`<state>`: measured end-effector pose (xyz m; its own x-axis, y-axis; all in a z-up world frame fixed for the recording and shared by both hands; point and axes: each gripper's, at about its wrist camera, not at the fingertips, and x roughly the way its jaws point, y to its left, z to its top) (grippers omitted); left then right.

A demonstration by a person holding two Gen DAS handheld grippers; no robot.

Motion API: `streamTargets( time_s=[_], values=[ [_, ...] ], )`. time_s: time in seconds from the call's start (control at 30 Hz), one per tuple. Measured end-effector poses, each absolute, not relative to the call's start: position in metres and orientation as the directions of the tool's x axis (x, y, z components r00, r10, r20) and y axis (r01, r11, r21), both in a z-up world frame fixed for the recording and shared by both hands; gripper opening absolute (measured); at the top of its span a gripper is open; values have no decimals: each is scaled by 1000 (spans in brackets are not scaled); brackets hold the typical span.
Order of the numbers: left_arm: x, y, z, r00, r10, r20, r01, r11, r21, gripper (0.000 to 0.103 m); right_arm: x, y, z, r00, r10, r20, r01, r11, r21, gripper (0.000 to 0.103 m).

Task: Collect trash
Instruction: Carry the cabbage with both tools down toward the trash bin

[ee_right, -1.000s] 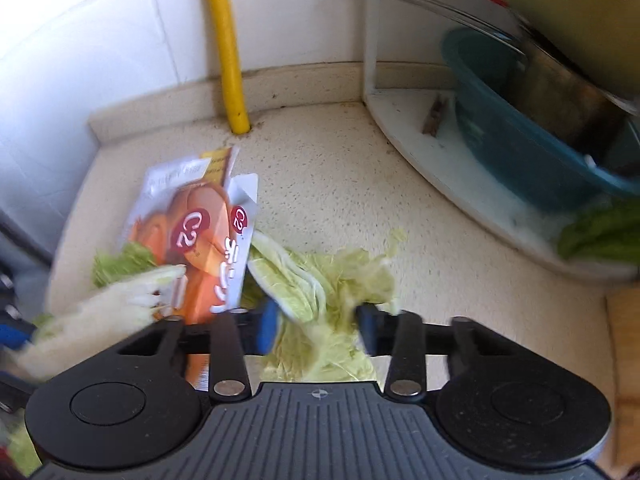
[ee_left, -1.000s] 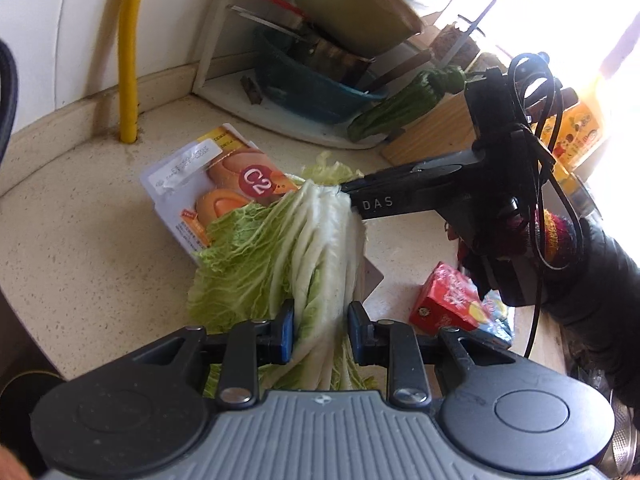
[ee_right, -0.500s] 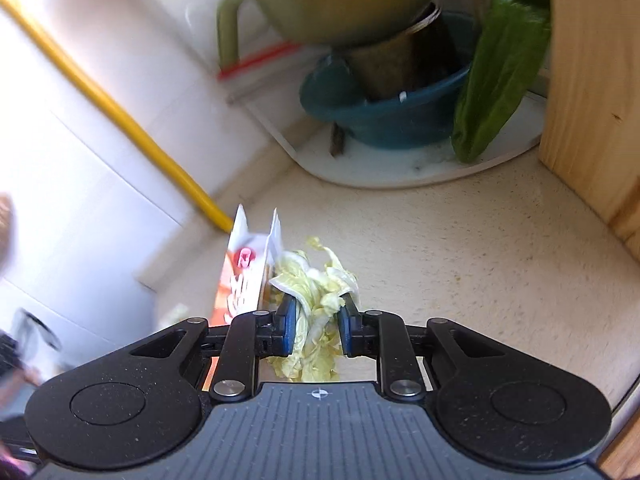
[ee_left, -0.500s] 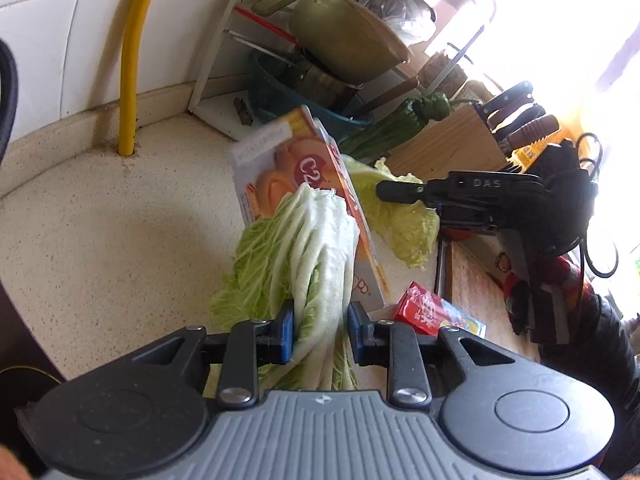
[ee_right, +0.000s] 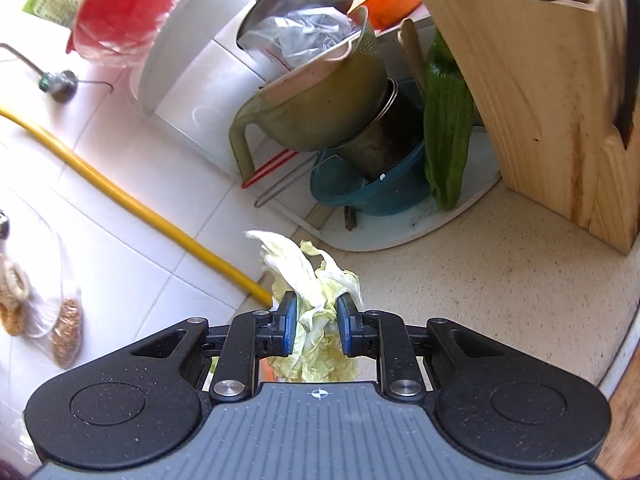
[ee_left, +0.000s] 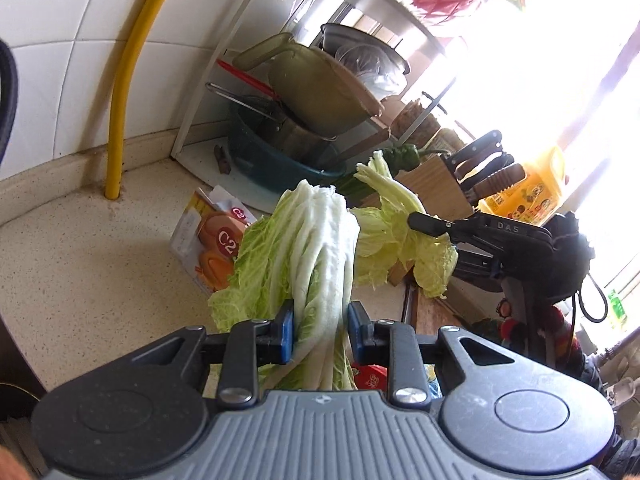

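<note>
Cabbage stalks [ee_left: 320,264] stand clamped between the closed blue pads of the left gripper [ee_left: 320,330], lifted above the counter [ee_left: 92,264], just right of the orange carton [ee_left: 212,240] lying there; right of that carton, the right gripper [ee_right: 316,324] is shut on loose cabbage leaves [ee_right: 312,280], also off the counter

White-ribbed cabbage stalks [ee_left: 316,252] stand upright, lifted; limp pale cabbage leaves [ee_right: 312,280] dangle at their 2 o'clock; orange carton [ee_left: 212,240] lies at 9.
</note>
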<state>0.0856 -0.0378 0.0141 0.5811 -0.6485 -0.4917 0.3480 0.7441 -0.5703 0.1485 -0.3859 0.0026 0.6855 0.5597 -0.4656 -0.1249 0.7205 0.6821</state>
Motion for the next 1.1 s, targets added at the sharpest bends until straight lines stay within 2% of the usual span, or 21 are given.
streamTargets(
  time_s=[0.27,0.7,1.1],
  values=[
    [76,-41,23,620,-624,-476,329,757,-565,24,126,-396,8,703,632,-325,-168,592,788,28],
    [55,-40,41,722,-494,-485,267,845,-463,24,109,-380,13,663,708,-244,-246,514,822,28],
    [37,-16,53,784,-427,-451,223,871,-437,24,109,-345,41,607,771,-190,-343,470,813,28]
  ],
)
